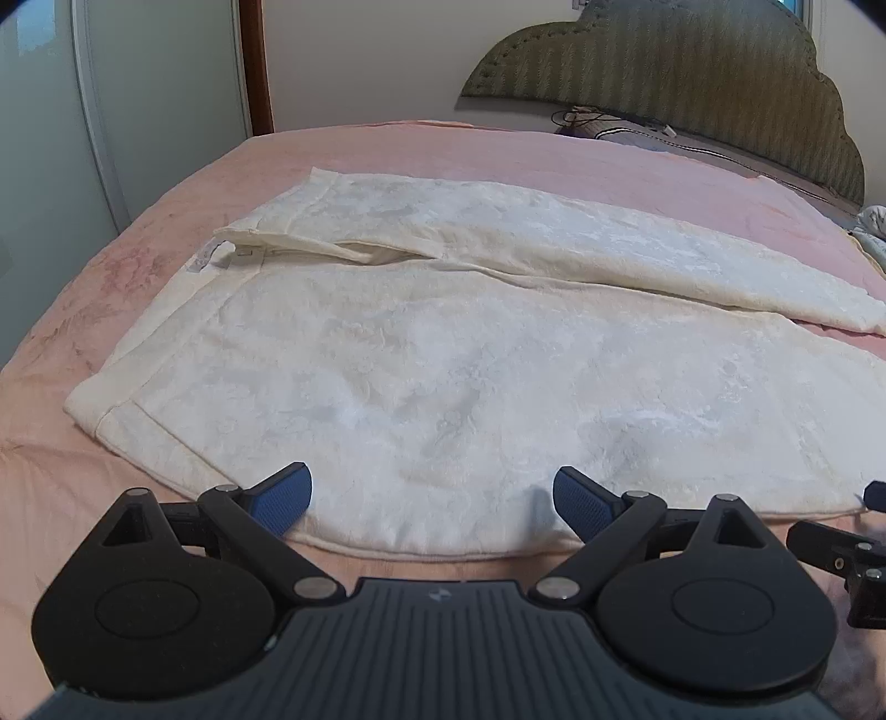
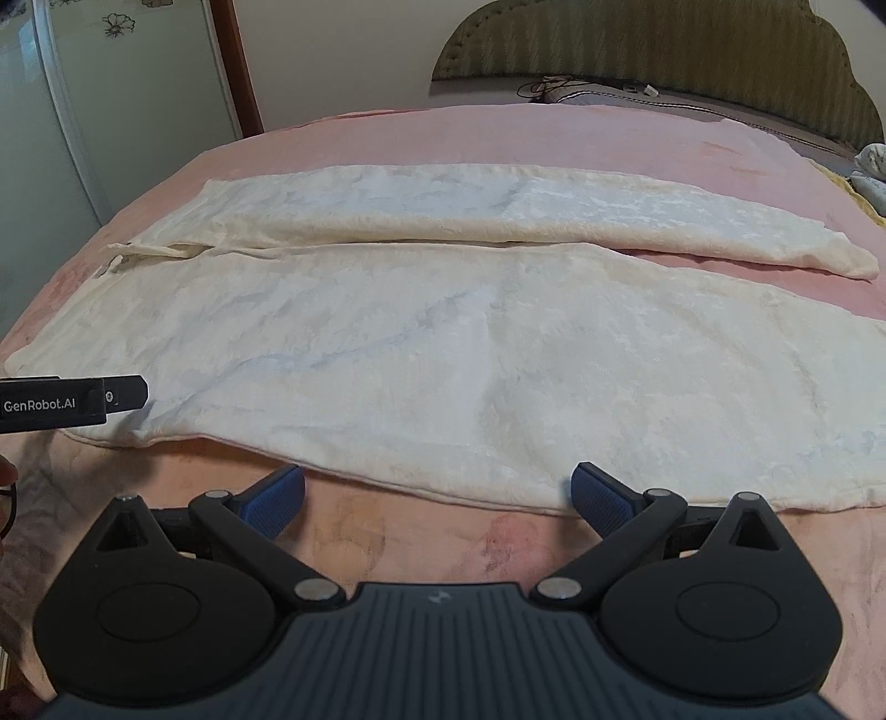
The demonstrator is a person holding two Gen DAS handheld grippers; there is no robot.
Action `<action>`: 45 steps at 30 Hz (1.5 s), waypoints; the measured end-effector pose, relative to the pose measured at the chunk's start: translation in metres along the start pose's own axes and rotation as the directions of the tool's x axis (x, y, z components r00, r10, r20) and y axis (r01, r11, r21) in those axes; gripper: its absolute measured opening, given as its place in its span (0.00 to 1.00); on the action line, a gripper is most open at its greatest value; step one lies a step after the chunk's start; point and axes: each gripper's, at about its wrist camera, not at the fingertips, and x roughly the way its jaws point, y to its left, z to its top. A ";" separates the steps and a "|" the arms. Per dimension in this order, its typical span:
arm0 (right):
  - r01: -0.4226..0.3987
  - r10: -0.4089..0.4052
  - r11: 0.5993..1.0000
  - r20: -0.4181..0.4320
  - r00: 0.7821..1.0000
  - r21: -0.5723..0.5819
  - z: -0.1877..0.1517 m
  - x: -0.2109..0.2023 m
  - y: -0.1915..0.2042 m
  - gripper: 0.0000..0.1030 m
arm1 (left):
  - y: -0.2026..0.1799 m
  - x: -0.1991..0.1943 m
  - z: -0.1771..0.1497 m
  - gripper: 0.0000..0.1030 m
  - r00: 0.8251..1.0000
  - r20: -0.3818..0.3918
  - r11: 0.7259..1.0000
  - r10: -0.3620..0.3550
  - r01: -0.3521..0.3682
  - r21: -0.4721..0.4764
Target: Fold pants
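Below, both of your grippers hover at the near edge of the cream pants (image 1: 443, 343), which lie spread flat on the pink bedspread (image 1: 83, 343), waistband toward the wardrobe side and both legs running away toward the opposite side. Your left gripper (image 1: 432, 495) has its jaws spread wide, and nothing sits between them; its blue pads (image 1: 288, 495) overlap the near hem of the pants in the left wrist view, though whether they press on the fabric or hang just over it cannot be told. Your right gripper (image 2: 437, 495) is likewise spread wide and holds nothing: its left pad (image 2: 277, 493) lies over bare bedspread just short of the pants, while its right pad (image 2: 601, 498) meets the near edge of the cloth. From the right wrist view, the pants (image 2: 443, 343) show the nearer leg broad and flat and the farther leg (image 2: 498, 216) parallel beyond it, a strip of bedspread showing between them toward the cuffs. Part of your left gripper's black body, lettered GenRobot.AI (image 2: 72, 401), enters beside the waistband end of the pants. Beyond the pants stands the green padded headboard (image 2: 664, 44).
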 end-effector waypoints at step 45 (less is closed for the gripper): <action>-0.016 0.014 0.997 -0.015 1.000 -0.073 -0.001 -0.009 0.012 1.00 | 0.003 -0.007 -0.004 0.93 1.000 -0.028 0.999 0.012 -0.011 0.032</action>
